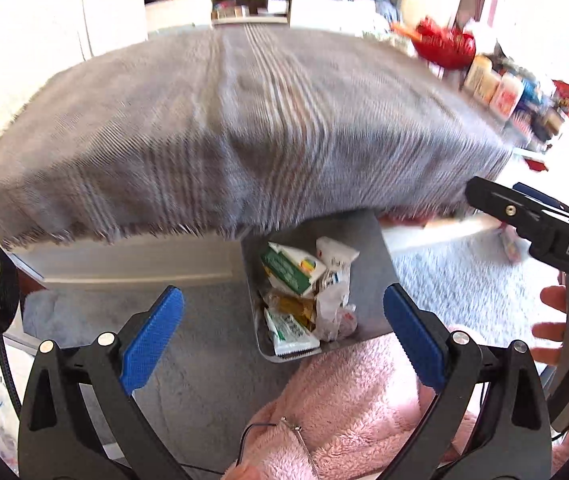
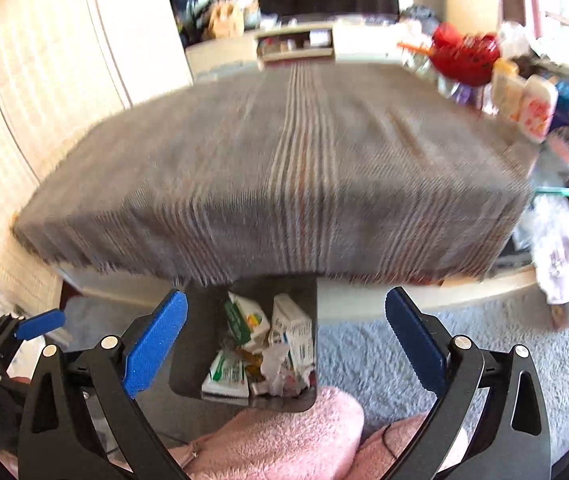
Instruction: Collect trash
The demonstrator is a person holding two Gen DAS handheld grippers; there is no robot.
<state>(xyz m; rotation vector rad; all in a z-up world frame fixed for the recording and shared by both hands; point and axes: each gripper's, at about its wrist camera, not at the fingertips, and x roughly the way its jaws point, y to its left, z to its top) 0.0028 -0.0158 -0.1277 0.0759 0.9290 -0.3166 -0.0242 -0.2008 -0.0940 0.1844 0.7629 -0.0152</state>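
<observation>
A grey bin (image 1: pixel 372 280) (image 2: pixel 196 344) stands on the floor by the table's near edge, holding crumpled wrappers, green-and-white cartons (image 1: pixel 290 266) (image 2: pixel 244 318) and white paper (image 1: pixel 334 304). My left gripper (image 1: pixel 284 332) hangs open above the bin with nothing between its blue pads. My right gripper (image 2: pixel 286 342) is open too and empty, also over the bin. In the left wrist view the right gripper's black body (image 1: pixel 540 232) shows at the right edge, with a hand on its handle. The left gripper's blue fingertip (image 2: pixel 40 328) shows at the far left of the right wrist view.
A table under a grey striped cloth (image 1: pixel 244 132) (image 2: pixel 284 176) fills the middle. Bottles, a red basket (image 1: pixel 444 46) (image 2: pixel 466 56) and clutter line its right side. Pink fleece legs (image 1: pixel 348 408) (image 2: pixel 280 440) sit below the bin. Grey carpet (image 2: pixel 464 360) lies around.
</observation>
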